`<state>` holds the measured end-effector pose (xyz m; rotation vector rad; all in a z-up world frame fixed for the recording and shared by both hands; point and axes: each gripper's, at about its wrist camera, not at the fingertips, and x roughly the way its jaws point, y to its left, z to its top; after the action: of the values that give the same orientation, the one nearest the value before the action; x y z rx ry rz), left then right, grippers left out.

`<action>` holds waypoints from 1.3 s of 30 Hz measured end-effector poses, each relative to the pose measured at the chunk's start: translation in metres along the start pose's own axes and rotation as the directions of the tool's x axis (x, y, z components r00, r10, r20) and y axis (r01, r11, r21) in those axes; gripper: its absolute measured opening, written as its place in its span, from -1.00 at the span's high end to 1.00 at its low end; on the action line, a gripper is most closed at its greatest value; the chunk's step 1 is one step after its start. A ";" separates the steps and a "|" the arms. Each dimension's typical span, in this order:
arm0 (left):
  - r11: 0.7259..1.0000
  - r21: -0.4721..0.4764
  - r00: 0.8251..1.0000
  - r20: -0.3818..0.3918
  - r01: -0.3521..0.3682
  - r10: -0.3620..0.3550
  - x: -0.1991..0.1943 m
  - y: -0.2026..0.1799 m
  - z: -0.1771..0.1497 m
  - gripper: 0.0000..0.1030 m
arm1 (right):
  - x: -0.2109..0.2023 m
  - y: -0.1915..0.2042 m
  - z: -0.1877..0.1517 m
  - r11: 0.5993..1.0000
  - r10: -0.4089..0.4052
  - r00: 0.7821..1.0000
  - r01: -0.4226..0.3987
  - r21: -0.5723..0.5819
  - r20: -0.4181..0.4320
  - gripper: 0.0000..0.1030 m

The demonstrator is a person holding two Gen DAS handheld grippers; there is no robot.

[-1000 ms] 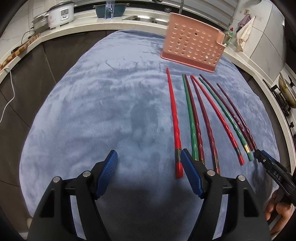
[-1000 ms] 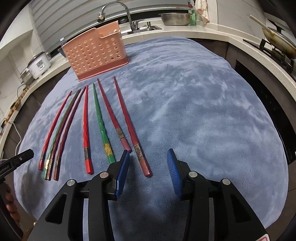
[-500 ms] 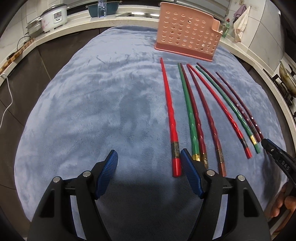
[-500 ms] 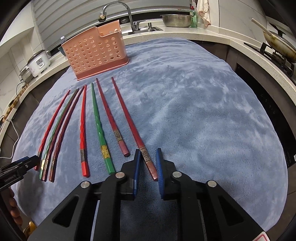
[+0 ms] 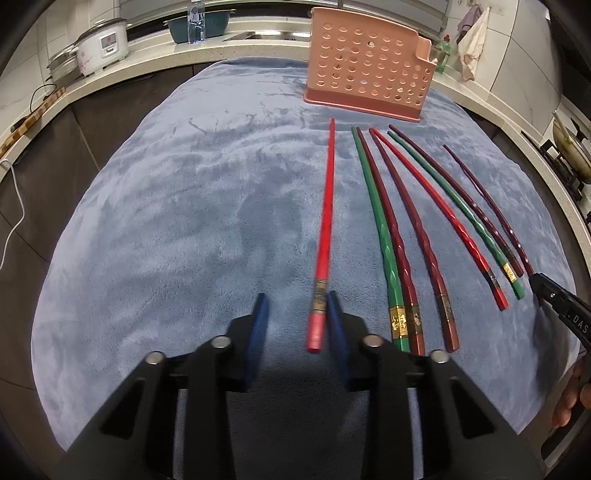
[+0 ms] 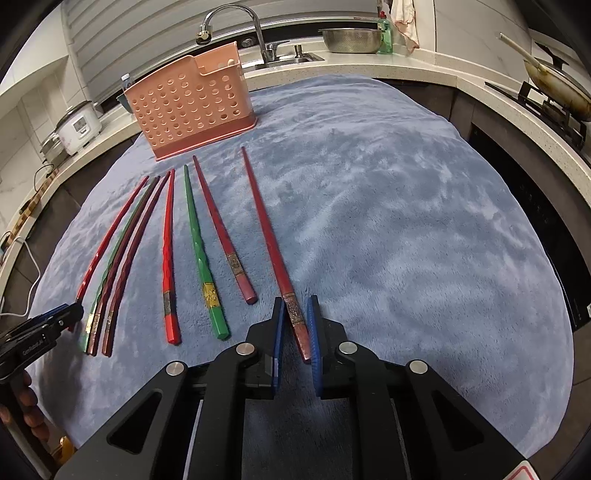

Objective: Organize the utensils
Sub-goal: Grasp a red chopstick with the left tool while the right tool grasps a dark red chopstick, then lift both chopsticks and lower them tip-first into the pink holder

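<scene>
Kitchen counter wrapping round a blue fleece cloth [image 5: 177, 206], with a pink perforated utensil holder [image 5: 369, 74] upright at the far edge. Behind the holder, a sink tap [image 6: 229, 22], a steel colander [image 6: 351, 38], a green soap bottle [image 6: 386, 33]; off to its left a white rice cooker [image 5: 103, 44].

Legible only as fragments: "DAS" on the right gripper body in the left wrist view; gold bands on the chopsticks too small to read.

Wide bare cloth left of the holder and again right of it; cloth edge close behind the thick chopstick ends.

Eight chopsticks fanned in front of the holder, long axes running toward it, thin tips nearest it.

Left gripper [image 5: 295, 317] jaws just closing, bright red chopstick [image 5: 325, 229] between them against the right pad, left pad still clear of it.

Right gripper [image 6: 295, 321] pinching the banded thick end of the dark red chopstick [image 6: 266, 229], rightmost of the fan.
</scene>
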<state>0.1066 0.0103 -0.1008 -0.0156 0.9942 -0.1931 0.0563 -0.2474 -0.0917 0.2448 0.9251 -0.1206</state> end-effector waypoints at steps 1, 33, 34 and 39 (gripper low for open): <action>1.000 -0.001 1.000 0.000 0.003 -0.003 -0.001 0.000 0.000 0.61 | -0.001 0.000 0.000 1.000 0.001 1.000 -0.001 0.000 0.000 0.79; 0.999 -0.032 0.957 0.291 0.021 -0.011 -0.116 0.010 0.102 0.87 | -0.129 0.010 0.101 0.994 0.107 0.938 -0.111 -0.008 0.330 0.86; 0.999 -0.033 0.953 0.303 0.021 -0.010 -0.119 0.010 0.109 0.87 | -0.130 0.011 0.106 0.994 0.109 0.934 -0.113 -0.008 0.339 0.86; 0.999 -0.033 0.933 0.358 0.033 -0.019 -0.132 0.009 0.144 0.87 | -0.141 0.015 0.134 0.993 0.117 0.912 -0.121 -0.014 0.392 0.86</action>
<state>0.1576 0.0312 0.0868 -0.0960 0.6328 -0.1876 0.0788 -0.2682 0.1010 0.2748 0.5074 -0.0584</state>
